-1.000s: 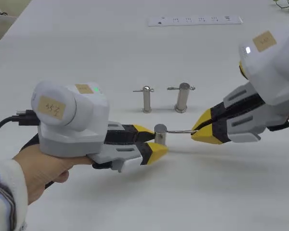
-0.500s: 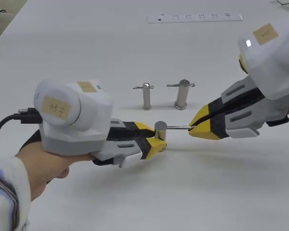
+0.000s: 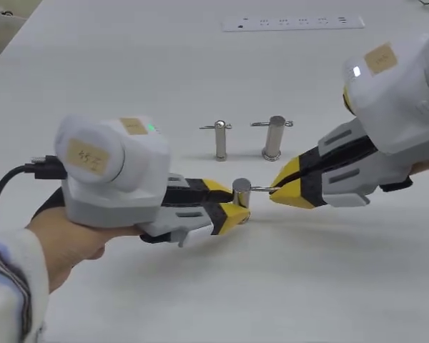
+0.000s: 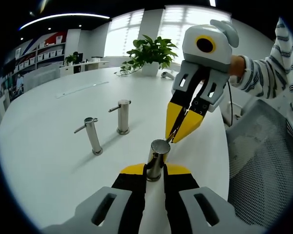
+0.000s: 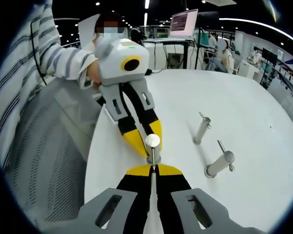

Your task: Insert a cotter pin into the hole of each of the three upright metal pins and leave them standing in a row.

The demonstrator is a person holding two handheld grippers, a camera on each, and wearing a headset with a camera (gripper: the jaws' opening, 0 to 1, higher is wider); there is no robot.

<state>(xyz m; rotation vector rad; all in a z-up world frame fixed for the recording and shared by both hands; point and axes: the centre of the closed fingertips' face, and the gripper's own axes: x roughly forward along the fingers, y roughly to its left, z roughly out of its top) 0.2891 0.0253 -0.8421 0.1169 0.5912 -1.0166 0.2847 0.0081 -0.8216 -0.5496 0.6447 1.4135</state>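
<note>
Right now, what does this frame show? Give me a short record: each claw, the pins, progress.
left claw: shut on front pin, which stands upright on the table
right claw: shut on cotter pin, whose tip is at the front pin's top
rear row: thin pin and thick pin, upright, each with a cotter through its top
progress: two of three done; third not yet seated

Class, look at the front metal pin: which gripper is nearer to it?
Left. The left gripper is clamped around the front metal pin, touching it. The right gripper sits just beside it, apart from it, holding a cotter pin that reaches the pin's top.
</note>
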